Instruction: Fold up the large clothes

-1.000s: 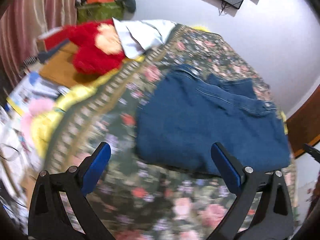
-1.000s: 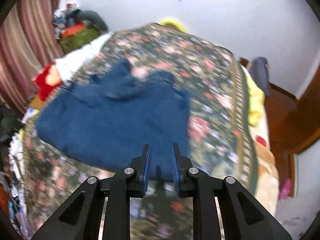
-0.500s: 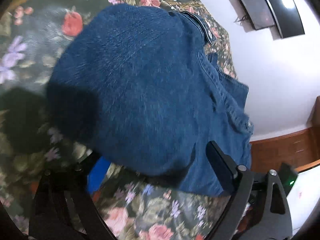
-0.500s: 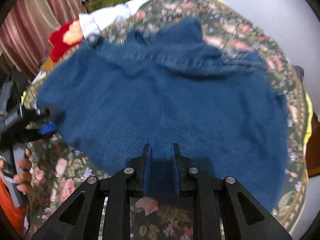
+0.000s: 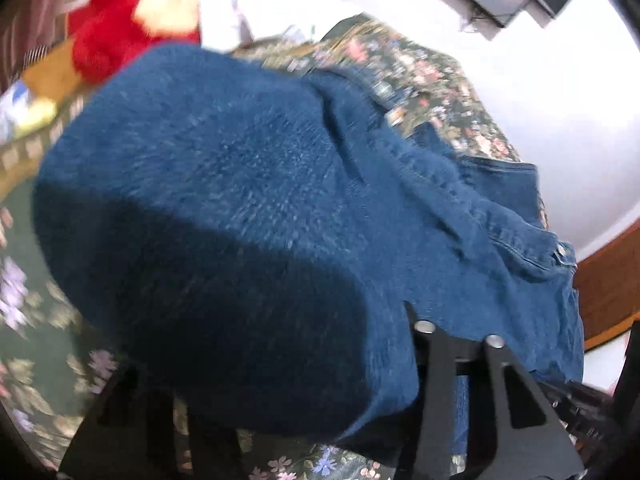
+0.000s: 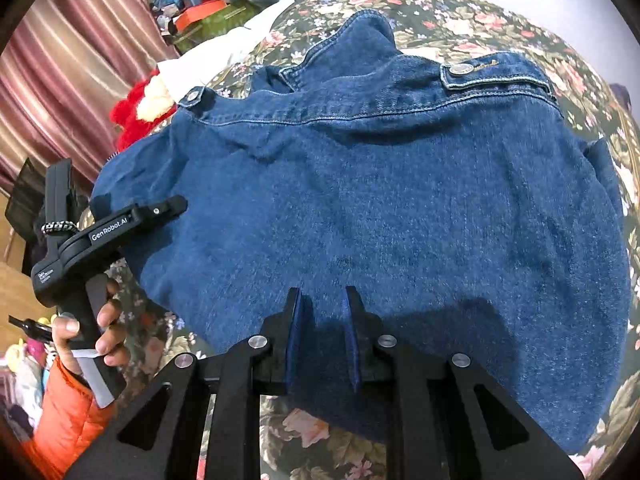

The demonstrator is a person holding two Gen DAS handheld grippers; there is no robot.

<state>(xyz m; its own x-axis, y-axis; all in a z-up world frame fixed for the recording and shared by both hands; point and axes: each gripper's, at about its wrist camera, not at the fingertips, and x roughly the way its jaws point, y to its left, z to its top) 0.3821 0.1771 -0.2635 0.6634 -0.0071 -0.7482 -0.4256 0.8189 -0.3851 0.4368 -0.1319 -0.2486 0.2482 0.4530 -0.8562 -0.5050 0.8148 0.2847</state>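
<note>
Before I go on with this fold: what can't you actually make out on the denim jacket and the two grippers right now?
- Left gripper, left wrist view: the denim jacket bulges over its fingertips; whether the pads press cloth is hidden. Its jaws have just been closing.
- Right gripper, right wrist view: the jaws stand shut with denim between them, but how many layers is not visible.
- Jacket sleeves: folded underneath, unseen in both views.
- Left wrist view: motion blur smears the jacket's seams.

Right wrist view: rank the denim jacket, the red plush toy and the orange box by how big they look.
1. denim jacket
2. red plush toy
3. orange box
The toy and box sit farther from the camera, so true sizes stay unsure.
</note>
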